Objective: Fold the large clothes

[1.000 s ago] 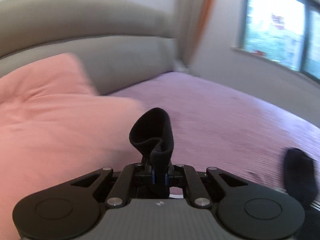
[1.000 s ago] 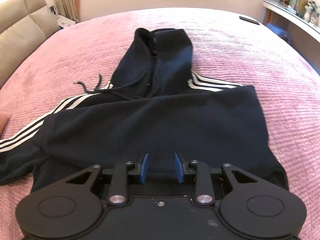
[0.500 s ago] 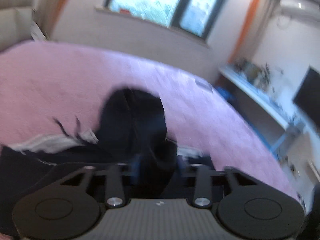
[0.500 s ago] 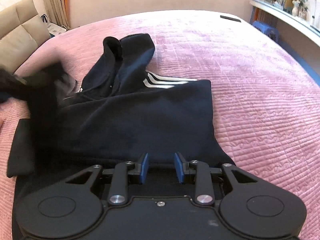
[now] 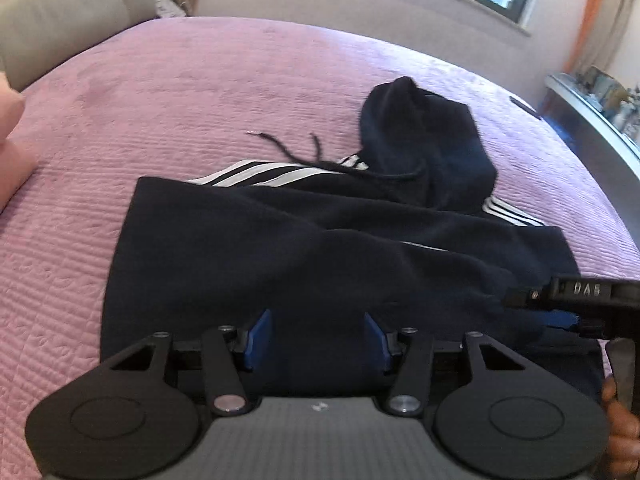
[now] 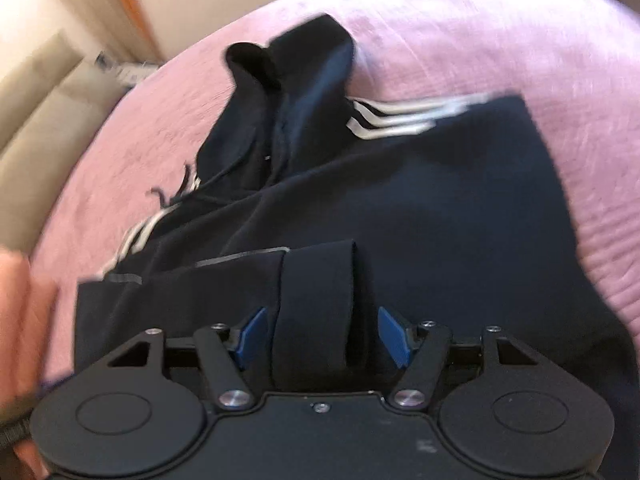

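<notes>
The black hoodie [image 5: 304, 248] lies spread on the pink bed [image 5: 160, 92], just ahead of both claws. The left claw [image 5: 316, 340] is spread wide over the cloth, gripping nothing. The right claw [image 6: 320, 336] gapes too, a folded sleeve cuff [image 6: 316, 292] lying loose between its fingers.

Bare bedspread [image 5: 180, 92] left of hoodie [image 5: 280, 248]; pillow [image 5: 12, 148] far left; right claw [image 5: 560, 312] crowds right.
</notes>
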A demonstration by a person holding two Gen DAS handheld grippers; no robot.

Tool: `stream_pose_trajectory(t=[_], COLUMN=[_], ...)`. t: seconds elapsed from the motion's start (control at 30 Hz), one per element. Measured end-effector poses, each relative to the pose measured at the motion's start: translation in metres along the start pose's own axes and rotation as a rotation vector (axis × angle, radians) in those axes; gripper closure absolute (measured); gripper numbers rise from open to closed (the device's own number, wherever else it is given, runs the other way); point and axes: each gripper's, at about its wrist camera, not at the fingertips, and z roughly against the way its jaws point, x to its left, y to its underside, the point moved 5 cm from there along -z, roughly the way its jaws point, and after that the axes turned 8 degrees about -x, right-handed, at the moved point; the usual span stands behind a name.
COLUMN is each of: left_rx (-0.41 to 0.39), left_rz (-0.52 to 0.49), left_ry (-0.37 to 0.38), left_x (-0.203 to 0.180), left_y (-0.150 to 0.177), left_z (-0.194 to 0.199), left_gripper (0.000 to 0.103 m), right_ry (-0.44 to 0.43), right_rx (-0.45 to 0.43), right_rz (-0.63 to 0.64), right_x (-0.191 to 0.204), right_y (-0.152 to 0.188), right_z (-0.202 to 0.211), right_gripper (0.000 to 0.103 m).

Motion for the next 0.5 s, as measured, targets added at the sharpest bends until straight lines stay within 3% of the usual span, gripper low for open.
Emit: stream_pose_trajectory(t=[0.07, 0.13, 0.17, 0.2, 0.37, 0.5], left_rx=[0.011, 0.012, 0.009, 0.008, -0.028, -0.060], left_rz=[0.014, 0.014, 0.013, 0.013, 0.013, 0.004], left_ry=[-0.001, -0.001, -0.001, 0.003, 0.005, 0.027], left_x=[0.003, 0.003, 0.002, 0.001, -0.004, -0.011], left_y=[0.000, 0.000, -0.001, -0.002, -0.019, -0.034], left_z=[-0.003, -0.004, -0.006, -0.007, -0.007, -0.013], left_gripper=[0.049, 0.049, 0.049, 0.049, 0.049, 0.049], right_ry=[-0.010, -0.027, -0.049, -0.053, -0.029, 0.132], right_rx=[0.047, 0.040, 0.042, 0.039, -0.147, -0.325], right_rz=[-0.056, -0.040, -0.011, 0.020, 0.164, 0.213], right_x=[-0.006, -0.001, 0.007, 0.014, 0.038, 0.018], right_y=[0.003, 0.001, -0.001, -0.003, -0.035, -0.070], right_z=[-0.013, -0.012, -0.011, -0.009, 0.042, 0.093], right_gripper=[0.025, 0.062, 0.096, 0.096, 0.098, 0.098])
